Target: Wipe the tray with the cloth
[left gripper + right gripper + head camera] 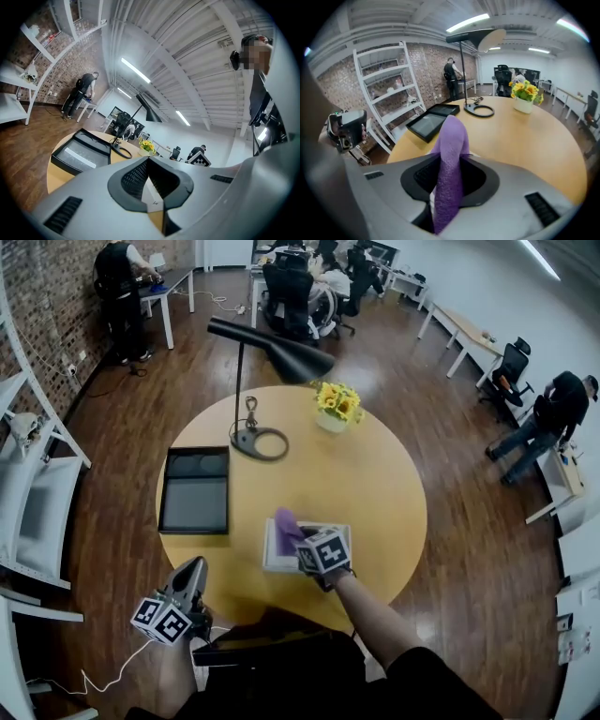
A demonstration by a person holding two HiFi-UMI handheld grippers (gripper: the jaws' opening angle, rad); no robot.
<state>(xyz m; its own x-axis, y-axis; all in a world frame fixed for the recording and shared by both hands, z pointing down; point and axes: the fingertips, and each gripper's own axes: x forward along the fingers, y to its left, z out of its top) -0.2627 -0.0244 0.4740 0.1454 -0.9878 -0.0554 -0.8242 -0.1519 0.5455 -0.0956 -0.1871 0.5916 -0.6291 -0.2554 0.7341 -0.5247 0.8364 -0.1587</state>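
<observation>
A purple cloth (285,524) sticks up from my right gripper (298,542), which is shut on it above a flat white box (273,557) near the table's front edge. In the right gripper view the cloth (451,154) stands pinched between the jaws. The black tray (195,491) lies on the left side of the round yellow table (375,493); it also shows as the tray (432,120) ahead and to the left. My left gripper (190,573) is shut and empty, off the table's front left edge. In the left gripper view the tray (80,153) lies ahead on the left.
A black desk lamp (265,352) with a ring base (261,442) stands at the back of the table, beside a pot of yellow flowers (337,406). White shelving (33,484) lines the left wall. People work at desks far behind.
</observation>
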